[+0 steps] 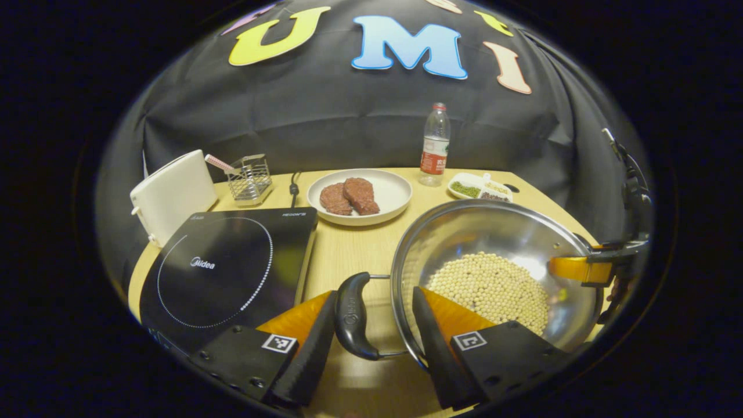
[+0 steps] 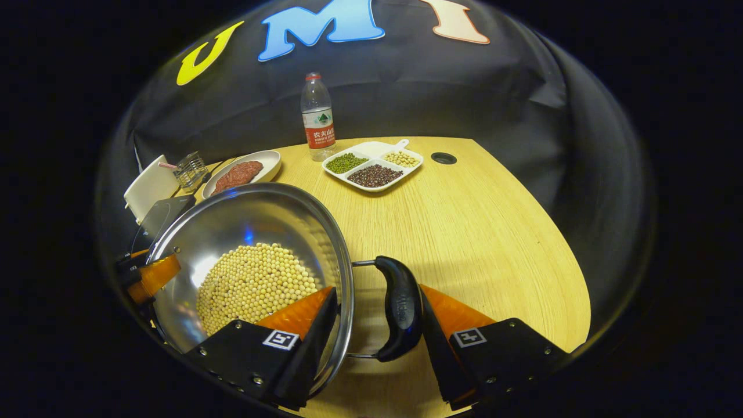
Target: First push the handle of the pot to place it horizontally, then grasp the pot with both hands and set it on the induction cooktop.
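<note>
Steel pot — beans inside — beside cooktop.

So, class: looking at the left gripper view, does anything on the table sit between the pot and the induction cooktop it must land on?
Nothing visible does. The pot sits just right of the induction cooktop, with a bare strip of table between them. The plate of meat lies farther back, off that line.

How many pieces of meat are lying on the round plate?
2. Both lie on the plate behind the pot: one piece on the left, the other right beside it, touching it. Nothing seems hidden beneath them.
</note>
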The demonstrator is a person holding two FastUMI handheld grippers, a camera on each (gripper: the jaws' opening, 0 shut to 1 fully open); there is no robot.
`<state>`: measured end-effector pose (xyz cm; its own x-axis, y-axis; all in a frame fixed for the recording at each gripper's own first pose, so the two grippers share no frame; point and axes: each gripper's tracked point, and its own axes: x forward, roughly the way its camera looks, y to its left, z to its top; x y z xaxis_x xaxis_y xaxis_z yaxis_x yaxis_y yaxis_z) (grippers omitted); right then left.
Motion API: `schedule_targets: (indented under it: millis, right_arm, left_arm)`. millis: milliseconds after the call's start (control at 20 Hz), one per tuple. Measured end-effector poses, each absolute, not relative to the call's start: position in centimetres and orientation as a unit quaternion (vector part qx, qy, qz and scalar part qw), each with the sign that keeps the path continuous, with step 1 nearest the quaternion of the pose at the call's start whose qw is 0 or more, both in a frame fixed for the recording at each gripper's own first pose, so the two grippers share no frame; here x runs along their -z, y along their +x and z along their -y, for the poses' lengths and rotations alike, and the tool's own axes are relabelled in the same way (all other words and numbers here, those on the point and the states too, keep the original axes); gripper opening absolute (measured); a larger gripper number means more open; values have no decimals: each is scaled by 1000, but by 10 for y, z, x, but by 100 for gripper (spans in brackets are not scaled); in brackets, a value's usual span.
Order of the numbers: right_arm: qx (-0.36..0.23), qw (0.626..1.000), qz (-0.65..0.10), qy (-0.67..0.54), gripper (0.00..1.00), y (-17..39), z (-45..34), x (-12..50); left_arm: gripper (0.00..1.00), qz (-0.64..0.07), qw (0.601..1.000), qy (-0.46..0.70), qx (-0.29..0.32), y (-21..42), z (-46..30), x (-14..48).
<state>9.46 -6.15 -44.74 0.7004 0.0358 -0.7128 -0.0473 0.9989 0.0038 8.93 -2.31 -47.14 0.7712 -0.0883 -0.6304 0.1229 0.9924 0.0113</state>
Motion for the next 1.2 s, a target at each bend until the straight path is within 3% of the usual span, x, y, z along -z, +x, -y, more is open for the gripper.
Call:
schedule_targets:
  millis: [50, 100, 200, 300, 400, 650, 700, 750, 1200]
  right_arm:
    - [-20, 922, -386, -4, 81, 98, 62, 453]
    - [-19, 921, -388, -2, 73, 96, 62, 451]
    - [-19, 921, -390, 10, 73, 96, 61, 453]
    - [-13, 919, -394, 30, 69, 95, 60, 451]
    - [-7, 919, -393, 41, 58, 93, 59, 450]
    - [1, 913, -405, 50, 59, 90, 58, 452]
    - [1, 913, -404, 53, 59, 88, 57, 450]
    - [2, 913, -404, 54, 59, 88, 56, 447]
    - [3, 918, -393, 51, 59, 71, 36, 386]
  left_arm:
    - [84, -335, 940, 28, 57, 91, 22, 472]
    - [77, -339, 939, 29, 57, 90, 21, 473]
    - [81, -343, 937, 33, 56, 92, 20, 472]
    - [76, -348, 935, 36, 55, 93, 19, 473]
    - [73, -352, 934, 33, 53, 93, 18, 470]
    - [67, -354, 933, 31, 58, 95, 17, 465]
    - [70, -353, 933, 32, 59, 95, 16, 462]
    - [67, -352, 934, 31, 59, 96, 15, 458]
    - [70, -336, 939, 26, 59, 88, -7, 395]
